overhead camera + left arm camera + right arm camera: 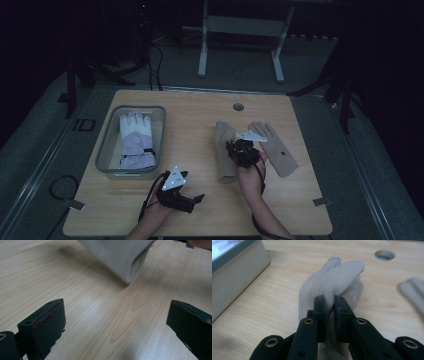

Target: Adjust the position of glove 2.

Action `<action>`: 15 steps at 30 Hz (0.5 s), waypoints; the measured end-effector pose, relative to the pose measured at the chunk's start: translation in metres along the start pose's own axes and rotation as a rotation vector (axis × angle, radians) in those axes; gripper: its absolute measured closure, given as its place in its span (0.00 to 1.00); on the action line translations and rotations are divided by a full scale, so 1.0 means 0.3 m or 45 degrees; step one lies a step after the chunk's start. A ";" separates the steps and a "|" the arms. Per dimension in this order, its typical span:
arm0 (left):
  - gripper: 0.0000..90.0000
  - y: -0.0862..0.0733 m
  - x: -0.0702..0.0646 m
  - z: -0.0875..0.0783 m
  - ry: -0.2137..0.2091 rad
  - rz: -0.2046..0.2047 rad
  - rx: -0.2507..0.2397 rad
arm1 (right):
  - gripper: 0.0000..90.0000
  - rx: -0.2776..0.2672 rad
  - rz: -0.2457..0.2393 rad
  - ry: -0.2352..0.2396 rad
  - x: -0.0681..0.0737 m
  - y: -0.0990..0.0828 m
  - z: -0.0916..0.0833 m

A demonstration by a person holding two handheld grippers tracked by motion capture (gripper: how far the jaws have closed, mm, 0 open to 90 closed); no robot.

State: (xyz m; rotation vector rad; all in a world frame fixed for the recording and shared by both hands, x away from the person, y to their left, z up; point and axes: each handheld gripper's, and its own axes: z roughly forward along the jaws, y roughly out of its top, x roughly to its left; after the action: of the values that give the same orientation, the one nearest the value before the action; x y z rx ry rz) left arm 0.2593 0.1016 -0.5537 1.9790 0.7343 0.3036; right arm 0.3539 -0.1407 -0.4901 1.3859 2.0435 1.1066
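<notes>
Right hand-held gripper (331,305): jaws pinched on the beige glove (332,280), fabric pressed between the pads; seen from above mid-counter (243,150), over the glove's middle.
Beige glove: lying lengthwise on the counter (200,115) right of centre, fingers pointing away from the person, open cuff nearest them; glove body bunched upward where gripped; cuff mouth seen in the left gripper view (125,257), lying on the wood.
Left hand-held gripper (115,322): jaws spread wide, nothing between them, bare wood underneath; held low over the near edge of the counter (192,199), pointing toward the glove's cuff, apart from it.
Second glove (275,147): flat on the counter just right of the gripped one, fingers also pointing away; its edge seen at the right of the right gripper view (413,293).
Bin (107,150): grey, on the left part of the counter, well apart from both grippers.
White glove (136,140): lying inside the bin, fingers away from the person.
Hole (238,107): round, in the counter near the far edge, beyond the beige glove's fingertips.
</notes>
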 end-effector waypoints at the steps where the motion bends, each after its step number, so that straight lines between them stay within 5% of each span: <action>1: 0.03 -0.001 -0.001 -0.001 -0.001 -0.002 -0.002 | 0.90 0.014 -0.006 -0.001 0.011 -0.012 0.010; 6: 0.03 -0.004 0.001 -0.001 -0.007 -0.003 -0.001 | 0.90 0.098 0.057 0.015 0.031 -0.079 0.080; 15: 0.03 -0.009 0.007 0.000 -0.001 -0.002 0.001 | 0.73 0.186 -0.013 -0.004 0.034 -0.141 0.145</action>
State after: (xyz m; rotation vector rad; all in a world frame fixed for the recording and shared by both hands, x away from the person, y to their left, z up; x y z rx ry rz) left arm 0.2599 0.1039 -0.5561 1.9790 0.7355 0.3018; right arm 0.3570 -0.1229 -0.5489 1.4434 2.1642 0.9663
